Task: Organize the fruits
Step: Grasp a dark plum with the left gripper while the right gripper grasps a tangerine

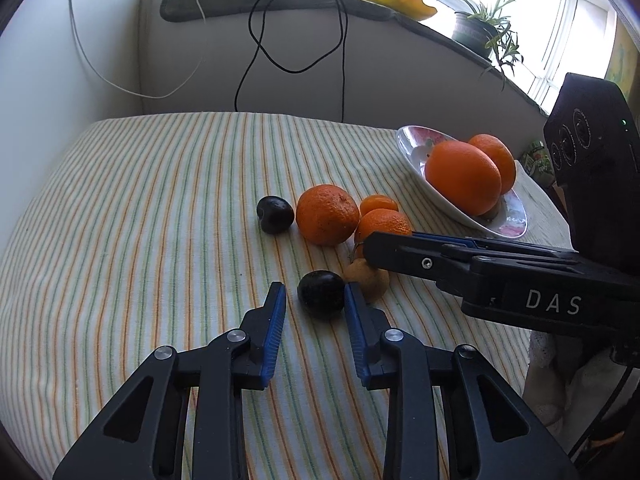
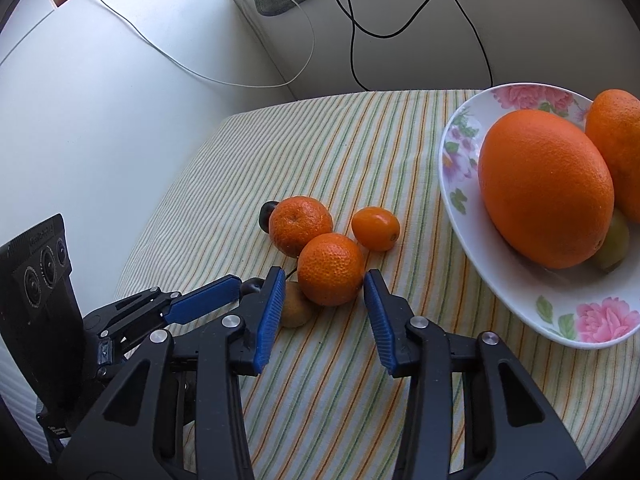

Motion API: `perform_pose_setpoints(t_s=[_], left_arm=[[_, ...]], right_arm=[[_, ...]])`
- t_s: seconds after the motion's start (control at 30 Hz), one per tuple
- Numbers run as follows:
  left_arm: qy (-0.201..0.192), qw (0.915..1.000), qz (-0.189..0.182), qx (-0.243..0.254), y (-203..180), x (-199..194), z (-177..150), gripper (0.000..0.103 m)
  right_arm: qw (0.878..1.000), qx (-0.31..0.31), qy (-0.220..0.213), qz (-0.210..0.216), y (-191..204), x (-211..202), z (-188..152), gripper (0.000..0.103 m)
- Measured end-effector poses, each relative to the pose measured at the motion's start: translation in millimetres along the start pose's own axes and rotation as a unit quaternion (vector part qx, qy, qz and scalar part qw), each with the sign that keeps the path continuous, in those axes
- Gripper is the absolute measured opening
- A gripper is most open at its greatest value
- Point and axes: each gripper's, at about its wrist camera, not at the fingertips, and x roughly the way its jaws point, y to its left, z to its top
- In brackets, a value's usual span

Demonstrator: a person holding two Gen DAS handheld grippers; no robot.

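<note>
In the left wrist view my left gripper [image 1: 315, 289] is open, its tips on either side of a dark plum [image 1: 321, 294] on the striped cloth. A brown kiwi [image 1: 370, 280] lies just right of it. A second plum [image 1: 275, 214], a big mandarin [image 1: 327, 214] and two smaller ones [image 1: 382, 226] lie farther back. In the right wrist view my right gripper [image 2: 325, 276] is open, its tips flanking a mandarin [image 2: 330, 274] without gripping it. The kiwi [image 2: 295, 308] sits by its left finger. Another mandarin [image 2: 300, 225] and a small one [image 2: 376, 228] lie behind.
A floral bowl [image 2: 516, 304] at the right holds two big oranges [image 2: 546, 188] and a greenish fruit [image 2: 614, 246]. The bowl also shows in the left wrist view [image 1: 408, 146]. Cables [image 1: 256, 40] hang on the wall behind. A potted plant [image 1: 476, 30] stands on the sill.
</note>
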Motion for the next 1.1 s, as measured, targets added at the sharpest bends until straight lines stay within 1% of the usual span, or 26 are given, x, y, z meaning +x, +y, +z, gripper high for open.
perform_pose_setpoints(t_s=[0.1, 0.2, 0.27, 0.4, 0.77, 1.1], left_arm=[[0.0, 1.0, -0.004, 0.005, -1.6, 0.5, -0.1, 0.022], [-0.002, 1.0, -0.002, 0.009, -3.6, 0.1, -0.8, 0.021], [-0.002, 1.0, -0.003, 0.008, -3.4, 0.8, -0.4, 0.021], [-0.006, 1.0, -0.004, 0.006, -3.5, -1.1, -1.0, 0.021], [-0.026, 0.9996, -0.005, -0.012, 2.6, -20.0, -0.9, 0.021], [-0.041, 0.9989, -0.015, -0.013, -8.5, -23.9, 7.2, 0.021]], right_arm=[[1.0, 0.008, -0.003, -0.003, -1.1, 3.3, 2.4, 0.043], [1.0, 0.023, -0.007, -0.001, -5.4, 3.2, 2.8, 0.036], [0.999, 0.031, -0.009, 0.004, -8.6, 3.3, 2.8, 0.036], [0.999, 0.027, -0.013, 0.01, -7.1, -1.1, 1.4, 0.036], [0.999, 0.013, -0.027, 0.039, 0.2, -30.0, -6.6, 0.036], [0.998, -0.011, -0.046, 0.042, -4.3, -73.0, -17.5, 0.036]])
